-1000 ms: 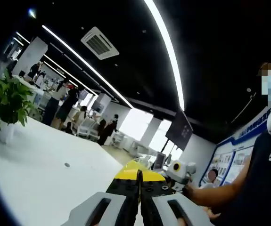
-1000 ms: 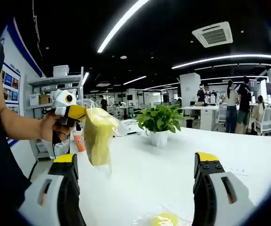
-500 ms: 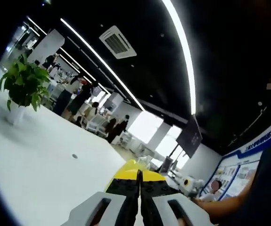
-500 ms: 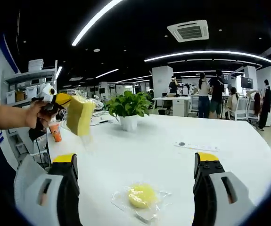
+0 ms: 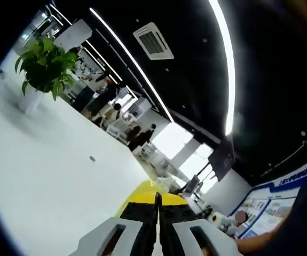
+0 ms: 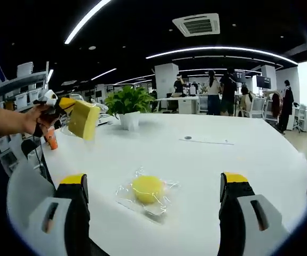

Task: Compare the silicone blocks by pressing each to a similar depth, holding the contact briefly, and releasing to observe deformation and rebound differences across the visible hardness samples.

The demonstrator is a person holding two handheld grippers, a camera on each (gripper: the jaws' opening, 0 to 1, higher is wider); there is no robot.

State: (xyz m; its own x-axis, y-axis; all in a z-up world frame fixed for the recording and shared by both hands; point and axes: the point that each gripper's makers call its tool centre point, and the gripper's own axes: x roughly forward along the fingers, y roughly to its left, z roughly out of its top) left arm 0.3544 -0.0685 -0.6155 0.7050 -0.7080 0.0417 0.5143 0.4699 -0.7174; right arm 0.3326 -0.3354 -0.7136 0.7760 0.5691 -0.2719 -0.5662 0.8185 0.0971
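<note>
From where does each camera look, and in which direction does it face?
Left gripper view: on the left gripper; jaws shut on a yellow block, facing up across the white table to the ceiling; the person's arm at right.
Right gripper view: on the right gripper, jaws open, facing along the table over a bagged round yellow block; left hand shows.
Shared: table, potted plant.

A large open office with a dark ceiling, crossed by long curved strip lights (image 6: 222,50) and fitted with a square air vent (image 6: 198,24). A wide white table (image 6: 249,160) fills the foreground, with a green potted plant (image 6: 128,105) standing near its far side. Behind it, people stand among white desks and chairs. Bright windows (image 5: 172,140) glow at the far end. Metal shelves (image 6: 14,90) with boxes line one wall, and a blue and white poster board (image 5: 270,205) covers another.
</note>
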